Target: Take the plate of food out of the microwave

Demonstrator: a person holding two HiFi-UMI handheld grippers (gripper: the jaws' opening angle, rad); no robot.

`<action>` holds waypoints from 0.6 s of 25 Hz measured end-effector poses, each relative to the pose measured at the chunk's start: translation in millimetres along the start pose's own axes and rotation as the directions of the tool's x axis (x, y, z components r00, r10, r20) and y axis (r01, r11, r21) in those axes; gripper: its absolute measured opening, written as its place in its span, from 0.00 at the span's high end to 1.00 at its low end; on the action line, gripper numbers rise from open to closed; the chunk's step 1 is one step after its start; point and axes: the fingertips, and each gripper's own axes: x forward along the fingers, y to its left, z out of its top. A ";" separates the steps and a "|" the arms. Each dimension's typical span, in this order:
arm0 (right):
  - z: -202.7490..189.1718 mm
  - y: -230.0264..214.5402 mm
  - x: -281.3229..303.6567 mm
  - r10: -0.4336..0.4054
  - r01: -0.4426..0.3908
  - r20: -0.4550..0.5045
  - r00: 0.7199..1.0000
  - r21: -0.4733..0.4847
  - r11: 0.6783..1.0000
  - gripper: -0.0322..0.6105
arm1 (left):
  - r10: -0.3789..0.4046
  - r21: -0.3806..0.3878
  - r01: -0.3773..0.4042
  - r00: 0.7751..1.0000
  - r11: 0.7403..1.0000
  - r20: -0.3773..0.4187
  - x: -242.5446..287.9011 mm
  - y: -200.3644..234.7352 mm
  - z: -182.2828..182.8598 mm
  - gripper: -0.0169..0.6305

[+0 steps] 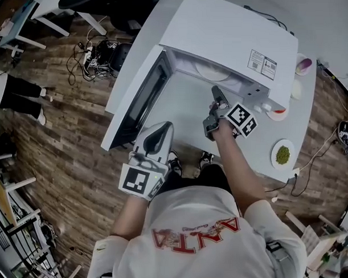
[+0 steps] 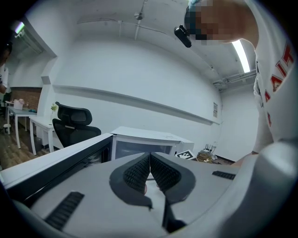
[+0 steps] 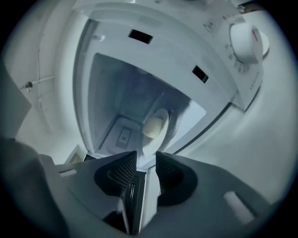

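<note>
Closest, white shirt [image 1: 199, 233]. Just past it, left gripper [image 2: 150, 155] with jaws pressed together, nothing in them, near the end of the open door [image 1: 142, 100]. Next, right gripper [image 3: 145, 158] with jaws a little way apart, nothing between them, aimed into the microwave [image 1: 223, 34] on the white table [image 1: 186, 113]. Off to the right, small plate [image 1: 283, 155] of green bits. Deep inside the microwave, plate [image 3: 156, 132] with pale food [image 3: 153, 124], touched by neither gripper.
</note>
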 end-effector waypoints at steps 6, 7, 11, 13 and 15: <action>5.6 -19.4 24.1 -0.026 0.022 0.055 0.998 0.085 0.996 0.78 | -0.067 0.035 0.068 0.997 0.997 -0.027 13.8 -5.4 -1.6 0.96; 7.5 -21.2 26.2 -0.030 0.023 0.070 0.997 0.100 0.995 0.80 | -0.072 0.028 0.072 0.997 0.997 -0.031 15.6 -5.0 -1.9 0.96; 12.3 -28.3 33.4 -0.063 0.048 0.103 0.993 0.136 0.990 0.82 | -0.082 0.006 0.082 0.996 0.997 -0.033 21.9 1.2 -2.4 0.96; 12.9 -30.2 36.1 -0.073 0.057 0.108 0.992 0.148 0.987 0.83 | -0.085 0.004 0.086 0.996 0.996 -0.033 23.3 3.6 -3.0 0.96; 14.0 -32.1 38.2 -0.078 0.058 0.114 0.990 0.170 0.984 0.84 | -0.091 0.004 0.092 0.995 0.996 -0.031 24.0 4.8 -2.8 0.96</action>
